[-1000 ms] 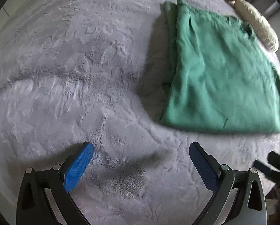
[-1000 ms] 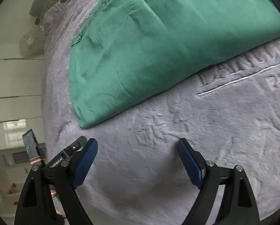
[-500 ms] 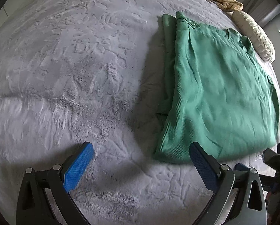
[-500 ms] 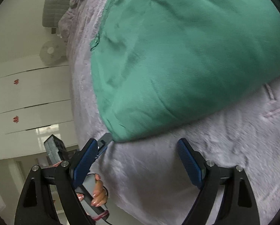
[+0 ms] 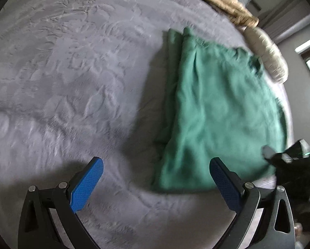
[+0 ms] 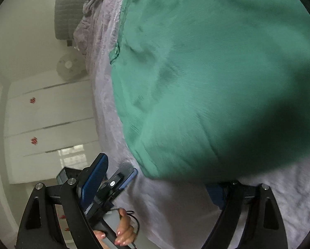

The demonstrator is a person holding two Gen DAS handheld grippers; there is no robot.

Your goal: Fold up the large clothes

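A green garment (image 5: 221,112) lies folded lengthwise on the grey bed blanket (image 5: 67,78). My left gripper (image 5: 155,180) is open and empty, just short of the garment's near hem, with the hem's left corner between its fingers. In the right wrist view the garment (image 6: 217,78) fills most of the frame. My right gripper (image 6: 157,178) is open, close to the hem's other corner at the bed's edge. Its right finger is partly hidden under the cloth's edge. The left gripper (image 6: 121,178) shows there, held by a hand.
A beige blanket (image 5: 223,2) and a cream pillow (image 5: 266,56) lie at the head of the bed. The right gripper's body (image 5: 293,166) shows at the right edge. White cupboards (image 6: 49,120) and a fan (image 6: 68,66) stand beyond the bed.
Both grippers have moved in toward the garment's near hem. The hem now sits between the left gripper's fingers, and the right gripper has closed in on the corner. Both stay open.
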